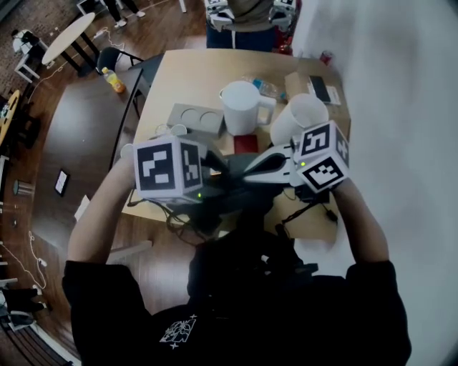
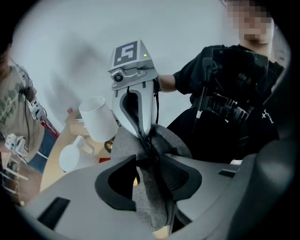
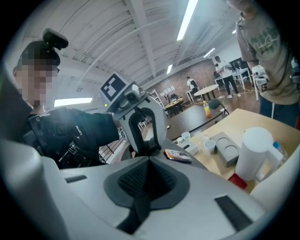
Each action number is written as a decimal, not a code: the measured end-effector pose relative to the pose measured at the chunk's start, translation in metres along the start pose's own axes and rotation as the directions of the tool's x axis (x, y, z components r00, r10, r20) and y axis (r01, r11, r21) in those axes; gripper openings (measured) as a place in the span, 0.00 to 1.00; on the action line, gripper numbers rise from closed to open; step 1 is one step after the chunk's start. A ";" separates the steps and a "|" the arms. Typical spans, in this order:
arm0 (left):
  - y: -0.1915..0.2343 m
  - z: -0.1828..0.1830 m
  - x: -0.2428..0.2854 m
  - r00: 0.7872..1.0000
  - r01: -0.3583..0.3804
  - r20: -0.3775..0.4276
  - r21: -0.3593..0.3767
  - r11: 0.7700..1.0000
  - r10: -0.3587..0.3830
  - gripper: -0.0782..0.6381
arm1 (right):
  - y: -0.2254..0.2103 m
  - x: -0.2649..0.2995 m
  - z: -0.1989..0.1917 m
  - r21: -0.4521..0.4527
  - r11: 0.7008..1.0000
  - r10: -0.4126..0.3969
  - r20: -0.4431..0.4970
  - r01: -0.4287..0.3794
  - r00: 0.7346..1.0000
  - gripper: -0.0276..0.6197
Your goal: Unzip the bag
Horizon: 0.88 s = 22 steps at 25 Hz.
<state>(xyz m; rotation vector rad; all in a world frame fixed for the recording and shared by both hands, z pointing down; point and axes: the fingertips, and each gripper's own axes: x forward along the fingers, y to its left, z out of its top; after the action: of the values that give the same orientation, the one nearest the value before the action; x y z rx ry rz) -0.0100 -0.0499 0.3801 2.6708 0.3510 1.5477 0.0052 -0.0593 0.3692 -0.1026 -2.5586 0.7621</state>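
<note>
I hold a dark grey bag (image 1: 227, 209) in the air over the near edge of the wooden table (image 1: 180, 71). Its fabric (image 2: 149, 187) runs up between the jaws of my left gripper (image 2: 147, 161), and the pads press a fold beside the zip line. My right gripper (image 2: 143, 134) faces it from the other side, shut on the zip pull, whose dark strip (image 3: 136, 211) hangs out between its pads. In the head view the left gripper (image 1: 217, 171) and right gripper (image 1: 247, 171) nearly meet tip to tip; most of the bag is hidden beneath them.
On the table stand a white pitcher (image 1: 240, 107), a second white jug (image 1: 297, 118), a grey cup tray (image 1: 195, 118) and a red item (image 1: 245, 143). A person (image 1: 247, 14) stands at the far edge. A white wall lies to the right.
</note>
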 end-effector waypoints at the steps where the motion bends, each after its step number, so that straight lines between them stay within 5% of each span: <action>1: -0.001 0.000 -0.001 0.999 -0.041 -0.032 0.033 0.999 0.042 0.30 | 0.000 0.000 0.000 -0.002 1.000 -0.002 -0.001 0.002 1.000 0.08; 4: -0.003 0.001 -0.003 0.983 -0.141 -0.099 0.130 0.981 0.154 0.29 | 0.001 0.000 0.002 -0.012 1.000 -0.001 -0.003 0.001 1.000 0.08; 9: -0.001 -0.001 -0.008 0.949 -0.244 -0.161 0.168 0.955 0.271 0.27 | 0.001 0.000 0.002 -0.022 1.000 -0.006 -0.008 0.006 1.000 0.08; 10: -0.002 0.001 -0.011 0.943 -0.264 -0.159 0.174 0.949 0.291 0.19 | 0.001 0.000 0.002 -0.023 1.000 -0.007 -0.009 0.007 1.000 0.08; 16: -0.018 0.001 -0.010 0.963 -0.212 -0.137 0.134 0.968 0.230 0.14 | 0.001 0.002 0.001 -0.034 0.999 -0.010 -0.016 0.009 1.000 0.08; 22: -0.015 -0.012 -0.004 0.937 -0.226 -0.229 0.173 0.959 0.262 0.14 | 0.002 0.004 0.000 -0.047 0.999 -0.015 -0.028 0.014 0.999 0.08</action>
<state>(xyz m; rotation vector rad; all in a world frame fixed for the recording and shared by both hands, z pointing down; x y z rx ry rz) -0.0247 -0.0373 0.3801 2.7148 0.1444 2.0157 0.0019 -0.0572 0.3698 -0.1086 -2.5477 0.6908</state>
